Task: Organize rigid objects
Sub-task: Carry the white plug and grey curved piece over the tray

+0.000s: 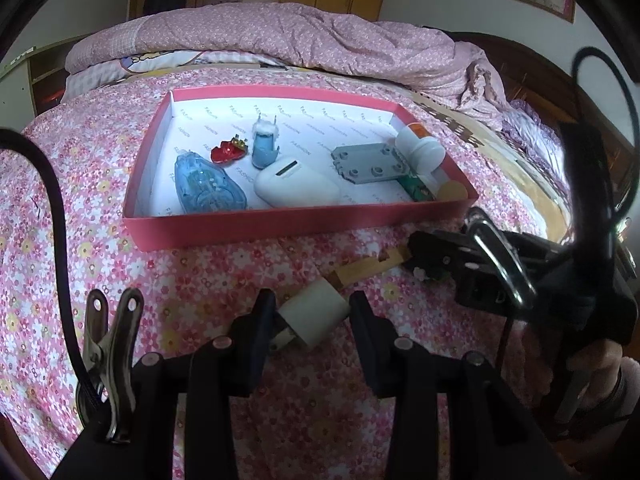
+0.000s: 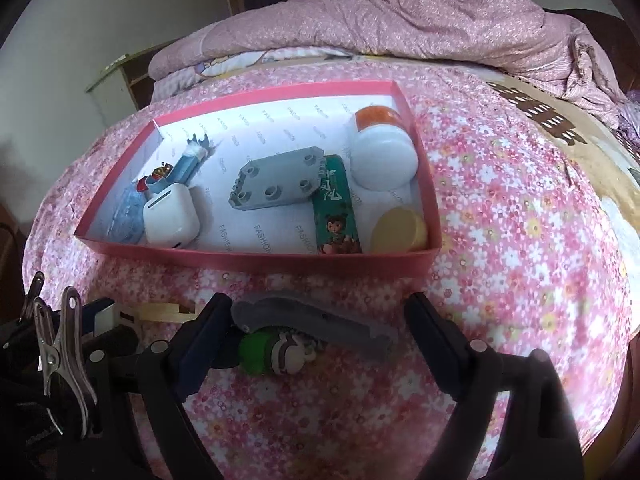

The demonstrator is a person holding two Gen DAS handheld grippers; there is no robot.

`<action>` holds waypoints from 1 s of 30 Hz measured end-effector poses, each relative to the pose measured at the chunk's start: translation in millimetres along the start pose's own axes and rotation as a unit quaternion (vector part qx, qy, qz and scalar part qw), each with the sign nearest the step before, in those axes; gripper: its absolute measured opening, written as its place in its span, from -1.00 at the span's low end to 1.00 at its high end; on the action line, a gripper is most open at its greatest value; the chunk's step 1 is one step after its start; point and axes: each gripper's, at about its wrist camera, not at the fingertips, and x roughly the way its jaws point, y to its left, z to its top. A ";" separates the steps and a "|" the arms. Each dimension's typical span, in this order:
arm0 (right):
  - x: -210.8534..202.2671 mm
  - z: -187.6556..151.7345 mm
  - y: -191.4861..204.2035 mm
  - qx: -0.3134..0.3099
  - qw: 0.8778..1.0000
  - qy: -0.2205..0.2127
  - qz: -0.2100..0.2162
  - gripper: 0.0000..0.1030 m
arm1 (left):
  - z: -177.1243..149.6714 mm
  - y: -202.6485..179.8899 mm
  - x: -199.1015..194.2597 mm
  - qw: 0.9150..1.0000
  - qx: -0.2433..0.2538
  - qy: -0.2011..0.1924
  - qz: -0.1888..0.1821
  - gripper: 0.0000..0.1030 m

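A pink box (image 1: 224,227) (image 2: 256,260) lies on the flowered bedspread and holds several items: a white earbud case (image 1: 298,188) (image 2: 171,221), a grey studded plate (image 1: 370,163) (image 2: 276,184), a white bottle with an orange cap (image 1: 420,148) (image 2: 382,148), a green tin (image 2: 336,212). My left gripper (image 1: 313,312) is open around a white plug adapter (image 1: 316,314) on the bed. My right gripper (image 2: 320,320) is open around a grey curved piece (image 2: 320,322) and a green-white figure (image 2: 276,350). The right gripper also shows in the left wrist view (image 1: 416,258).
A yellowish strip (image 1: 372,266) (image 2: 160,312) lies between the two grippers. A rumpled pink quilt (image 1: 300,36) is piled behind the box. A wooden headboard (image 1: 540,80) stands at the right. The box also holds a blue tape dispenser (image 1: 206,188) and a round tan lid (image 2: 400,230).
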 end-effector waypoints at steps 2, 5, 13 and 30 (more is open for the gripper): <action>-3.1 -2.2 -4.0 0.008 1.000 -0.003 0.006 0.49 | 1.3 -1.9 0.9 1.000 0.002 0.000 0.003 -0.22; -7.7 -6.3 -9.3 0.019 1.000 -0.008 0.017 0.49 | 2.2 -4.4 1.0 1.000 0.005 0.000 0.006 -0.22; -21.6 -8.8 -13.5 0.034 0.998 -0.014 0.043 0.49 | 3.3 -4.5 -3.6 1.000 0.002 -0.008 0.005 -0.22; -35.0 22.2 5.5 0.000 0.998 -0.037 0.060 0.49 | 46.1 8.9 -15.1 0.999 0.004 -0.046 0.018 -0.22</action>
